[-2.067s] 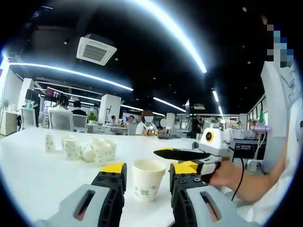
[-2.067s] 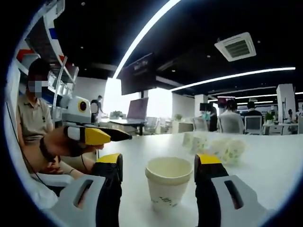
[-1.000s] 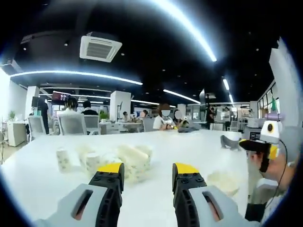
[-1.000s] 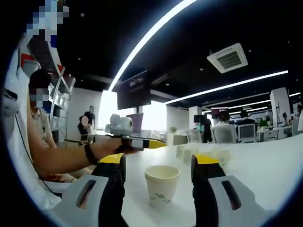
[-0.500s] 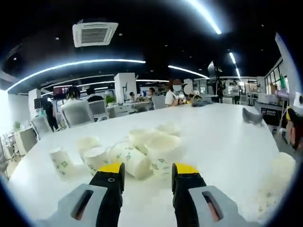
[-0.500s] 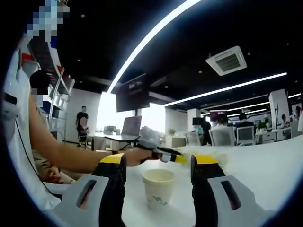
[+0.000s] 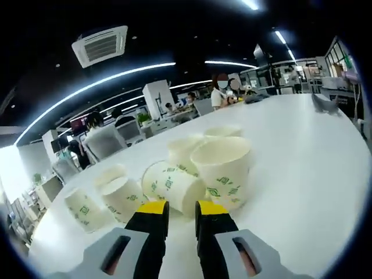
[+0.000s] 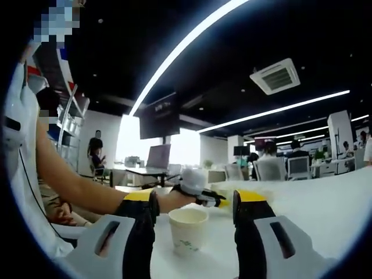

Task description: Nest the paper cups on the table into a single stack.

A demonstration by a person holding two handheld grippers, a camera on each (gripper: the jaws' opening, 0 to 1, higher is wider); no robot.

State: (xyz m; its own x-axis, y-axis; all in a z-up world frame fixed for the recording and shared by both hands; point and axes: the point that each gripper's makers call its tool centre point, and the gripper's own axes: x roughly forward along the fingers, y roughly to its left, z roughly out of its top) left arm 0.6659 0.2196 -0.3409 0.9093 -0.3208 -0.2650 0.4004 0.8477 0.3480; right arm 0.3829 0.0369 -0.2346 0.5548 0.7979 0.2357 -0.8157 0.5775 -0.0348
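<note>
Left gripper view: the left gripper (image 7: 176,210), yellow-tipped with black and grey jaws, sits low over the white table (image 7: 302,157). Jaws are nearly closed with a thin gap and nothing between them. Just past the tips lies a tipped-over white paper cup with green print (image 7: 173,187), its base pointing at the gripper. An upright white paper cup with green print (image 7: 224,170) touches it on the right. More printed white cups cluster behind (image 7: 186,150) and to the left: a leaning one (image 7: 123,196) and one further out near the table edge (image 7: 81,208). Far side: office chairs and people at desks, blurred.

Risk here, as I read it: the cups are packed touching. With the gap this narrow the jaws cannot straddle a rim, so pushing in would shove the lying cup and roll it, or knock the upright one over. Thin paper walls also crush if squeezed hard.

Right gripper view: the right gripper (image 8: 193,202) has its jaws spread wide, holding nothing. A single upright white paper cup with faint green print (image 8: 188,228) stands between them on the table, untouched. The person's forearm (image 8: 87,192) reaches across from the left, towards the pile.

Risk: this base cup is light and unheld. The crossing arm could tip it, and off-centre closing would slide it.
</note>
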